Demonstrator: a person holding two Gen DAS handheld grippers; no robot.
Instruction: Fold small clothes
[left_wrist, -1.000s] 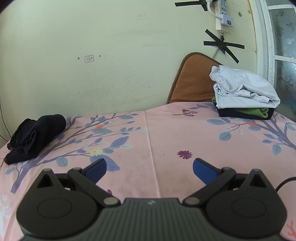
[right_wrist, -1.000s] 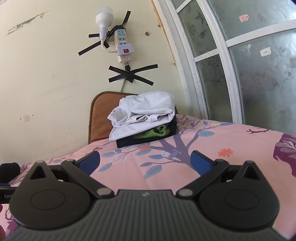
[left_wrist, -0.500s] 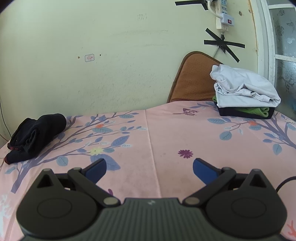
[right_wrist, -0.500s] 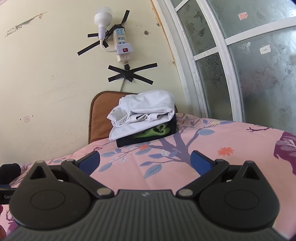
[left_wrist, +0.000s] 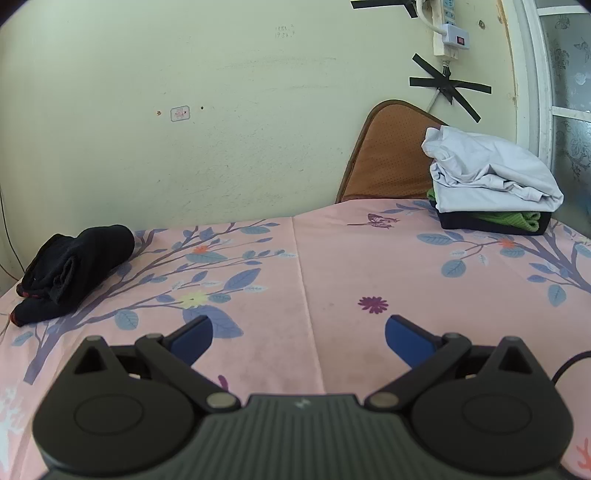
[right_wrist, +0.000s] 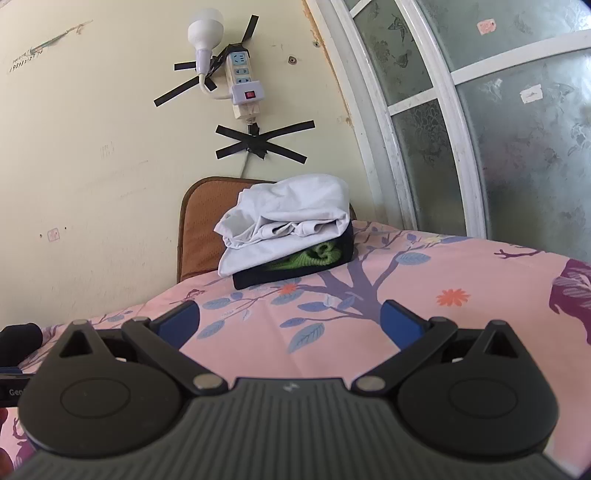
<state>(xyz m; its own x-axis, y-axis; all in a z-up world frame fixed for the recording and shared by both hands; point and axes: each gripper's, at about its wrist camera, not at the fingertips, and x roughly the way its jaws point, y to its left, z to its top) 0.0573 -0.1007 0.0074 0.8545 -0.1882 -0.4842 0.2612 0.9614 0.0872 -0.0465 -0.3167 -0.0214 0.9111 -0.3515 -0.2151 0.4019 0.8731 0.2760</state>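
A crumpled black garment (left_wrist: 70, 269) lies at the far left of the pink flowered tablecloth (left_wrist: 332, 266). A stack of folded clothes (left_wrist: 487, 188), white on top of green and black, sits at the far right; it also shows in the right wrist view (right_wrist: 288, 232). My left gripper (left_wrist: 298, 334) is open and empty, low over the cloth near the front. My right gripper (right_wrist: 290, 321) is open and empty, facing the stack from a distance. An edge of the black garment (right_wrist: 18, 338) shows at the left of the right wrist view.
A brown cushion (left_wrist: 388, 158) leans on the yellow wall behind the stack. A power strip (right_wrist: 243, 85) and a bulb are taped to the wall. A frosted window (right_wrist: 498, 129) stands at the right. A black cable (left_wrist: 572, 363) lies at the right front.
The left wrist view has shifted very slightly. Both grippers stay open and nothing on the table has moved.
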